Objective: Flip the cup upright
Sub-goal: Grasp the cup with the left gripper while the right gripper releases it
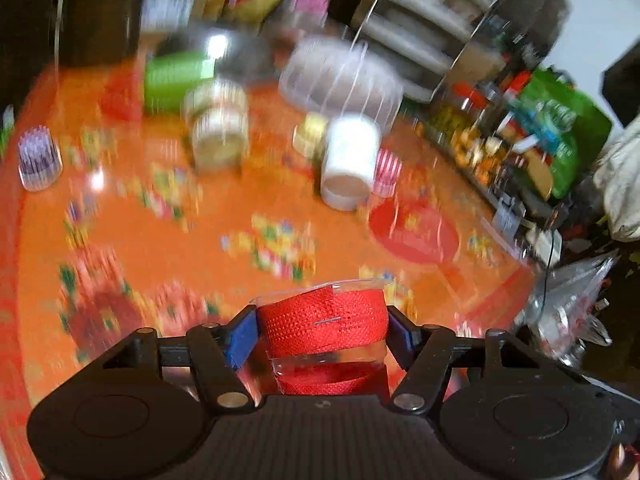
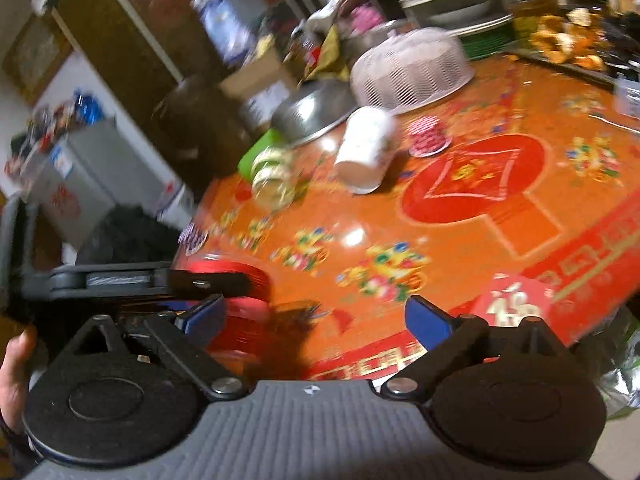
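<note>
Left gripper (image 1: 322, 330), nearest the left wrist lens, is pinched onto a clear cup wrapped in red ribbon (image 1: 322, 326), held over the near part of the orange table (image 1: 168, 240); the right gripper (image 2: 316, 316) stands spread and empty beside it, over the table's near rim. Step in hand reads as mid-flip, frames smeared, cup's tilt not clear; next move calls for turning it mouth-up and setting it down on the bare cloth. Open room lies mid-table; the white mug (image 1: 348, 162), glass jar (image 1: 218, 132) and mesh cover (image 1: 340, 76) crowd the far side.
</note>
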A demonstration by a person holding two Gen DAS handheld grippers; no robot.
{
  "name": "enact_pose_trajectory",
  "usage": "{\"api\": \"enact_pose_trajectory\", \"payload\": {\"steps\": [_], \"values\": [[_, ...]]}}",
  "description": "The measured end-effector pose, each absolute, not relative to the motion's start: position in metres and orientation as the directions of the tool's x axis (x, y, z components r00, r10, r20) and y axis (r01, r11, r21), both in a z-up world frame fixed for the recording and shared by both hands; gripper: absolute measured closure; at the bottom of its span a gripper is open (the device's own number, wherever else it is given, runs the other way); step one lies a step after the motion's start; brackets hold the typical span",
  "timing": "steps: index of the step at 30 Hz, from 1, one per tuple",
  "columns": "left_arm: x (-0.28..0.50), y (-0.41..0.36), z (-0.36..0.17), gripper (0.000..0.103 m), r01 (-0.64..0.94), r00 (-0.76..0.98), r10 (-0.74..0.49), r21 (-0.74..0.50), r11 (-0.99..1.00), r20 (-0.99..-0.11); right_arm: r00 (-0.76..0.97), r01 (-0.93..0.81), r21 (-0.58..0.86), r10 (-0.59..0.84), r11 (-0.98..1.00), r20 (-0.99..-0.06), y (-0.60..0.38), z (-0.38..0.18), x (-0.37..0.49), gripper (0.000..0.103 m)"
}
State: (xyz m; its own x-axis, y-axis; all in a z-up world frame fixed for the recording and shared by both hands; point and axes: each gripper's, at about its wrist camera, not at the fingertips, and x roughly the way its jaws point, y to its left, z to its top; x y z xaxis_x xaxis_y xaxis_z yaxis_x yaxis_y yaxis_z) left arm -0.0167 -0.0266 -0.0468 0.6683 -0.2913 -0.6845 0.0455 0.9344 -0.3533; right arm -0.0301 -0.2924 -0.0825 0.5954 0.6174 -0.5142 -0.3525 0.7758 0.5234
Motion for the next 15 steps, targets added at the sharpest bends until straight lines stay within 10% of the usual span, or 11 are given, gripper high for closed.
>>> {"api": "enact_pose_trajectory", "payload": {"steps": [7, 15], "values": [[-0.093, -0.045, -0.055, 0.033, 0.059, 0.96, -0.121, -0.239, 0.969, -0.253, 0.676, -0.352, 0.534, 0.603, 0.769, -0.423, -0.306, -0.098, -0.041, 0.006], [-0.111, -0.088, -0.103, 0.033, -0.114, 0.988, 0.111, -0.024, 0.993, -0.108, 0.735, -0.391, 0.458, 0.57, 0.799, -0.368, -0.298, -0.112, -0.05, 0.001]]}}
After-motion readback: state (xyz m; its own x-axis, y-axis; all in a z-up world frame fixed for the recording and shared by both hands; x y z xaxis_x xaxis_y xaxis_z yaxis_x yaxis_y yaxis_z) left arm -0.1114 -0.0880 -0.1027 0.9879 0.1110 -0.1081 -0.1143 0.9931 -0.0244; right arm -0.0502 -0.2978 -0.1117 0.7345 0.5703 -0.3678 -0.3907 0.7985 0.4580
